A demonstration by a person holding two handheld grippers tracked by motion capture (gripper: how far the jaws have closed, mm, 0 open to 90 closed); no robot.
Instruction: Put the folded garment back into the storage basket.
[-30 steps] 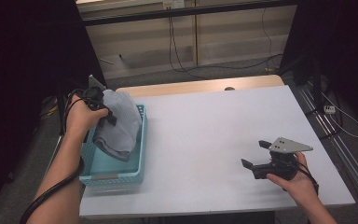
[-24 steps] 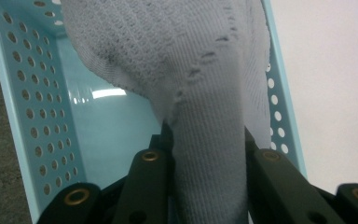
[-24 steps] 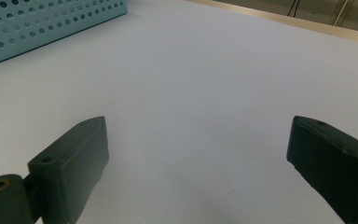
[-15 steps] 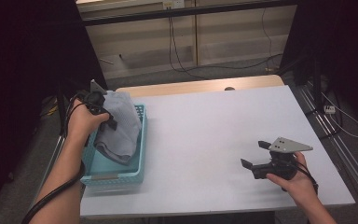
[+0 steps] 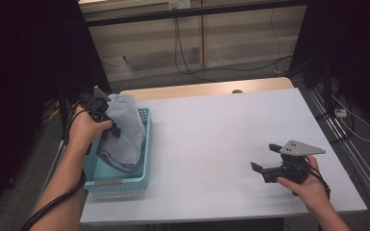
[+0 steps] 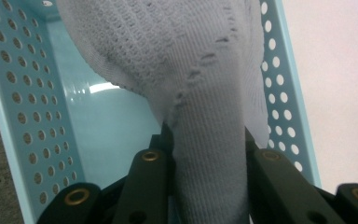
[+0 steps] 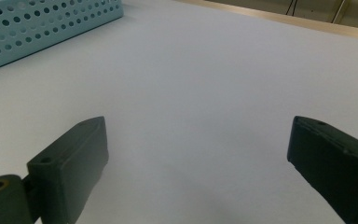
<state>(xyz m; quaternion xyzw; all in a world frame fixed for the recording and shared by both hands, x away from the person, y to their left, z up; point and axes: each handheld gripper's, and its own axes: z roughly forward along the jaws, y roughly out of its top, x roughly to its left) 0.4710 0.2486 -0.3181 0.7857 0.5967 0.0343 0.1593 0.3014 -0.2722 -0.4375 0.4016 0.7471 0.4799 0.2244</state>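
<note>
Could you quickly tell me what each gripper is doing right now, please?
Left gripper: shut on the grey cloth.
Right gripper: open, holding nothing.

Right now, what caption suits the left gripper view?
Black tongs pinch a pale grey knitted cloth above a perforated turquoise plastic basket.

cloth [image 6: 205,70] top cut off (upper edge), basket [image 5: 142,178] floor partly covered

Black gripper [image 5: 262,168], grey three-cornered plate [image 5: 301,147]
</note>
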